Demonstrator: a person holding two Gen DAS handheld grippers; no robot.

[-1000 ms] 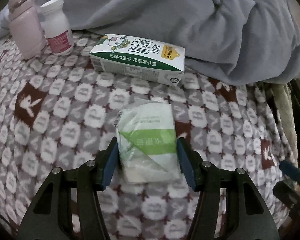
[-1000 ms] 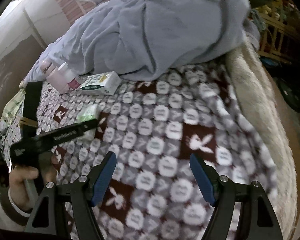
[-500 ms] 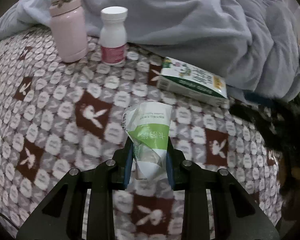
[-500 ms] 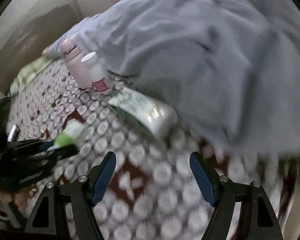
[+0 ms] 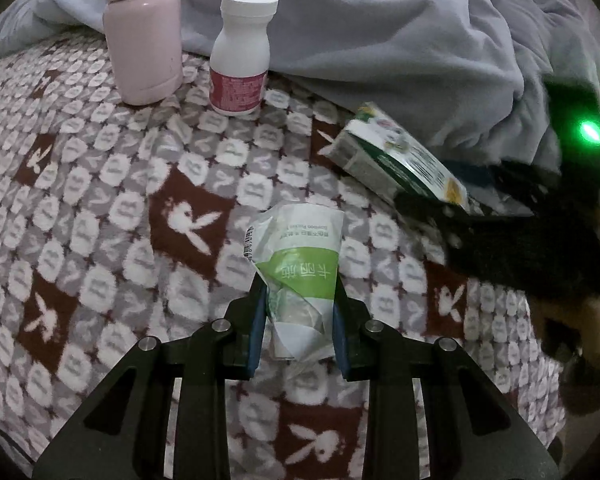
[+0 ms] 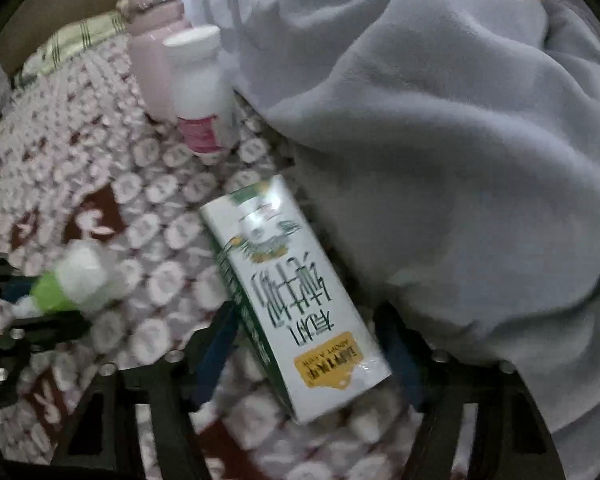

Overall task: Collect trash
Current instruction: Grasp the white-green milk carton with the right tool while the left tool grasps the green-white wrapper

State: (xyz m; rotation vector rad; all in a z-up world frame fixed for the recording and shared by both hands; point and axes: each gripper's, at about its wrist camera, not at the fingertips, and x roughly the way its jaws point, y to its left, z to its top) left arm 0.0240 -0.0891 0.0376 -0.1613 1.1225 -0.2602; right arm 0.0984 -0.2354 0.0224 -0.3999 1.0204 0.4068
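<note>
Crumpled white-and-green plastic, a wrapper (image 5: 300, 276), is pinched between the narrowed pads of the left gripper (image 5: 299, 326), so one piece of trash is judged secured. It is seen again at the left edge of the right wrist view (image 6: 72, 280), blurred, above the patterned blanket (image 5: 100, 200).

The milk carton (image 6: 292, 300) is lying on its side on that blanket, just beside the folds of the grey quilt (image 6: 440, 140). Its near end is bracketed by the right gripper (image 6: 308, 344), whose jaws have just been closing with the carton between them. The fingers are blurred, and contact between pads and carton cannot be confirmed; they are read as not yet clamped, at middling width.

The task is therefore judged about midway: the wrapper is taken, the carton is about to be gripped but is not yet lifted. No bin or bag is shown in either view, so disposal of both pieces is left to do.

A pink flask (image 5: 144, 36) and a white pill bottle (image 5: 242, 52) are standing upright, close together, at the quilt's edge. Whether these are counted as trash cannot be told; neither is touched by a gripper.
</note>
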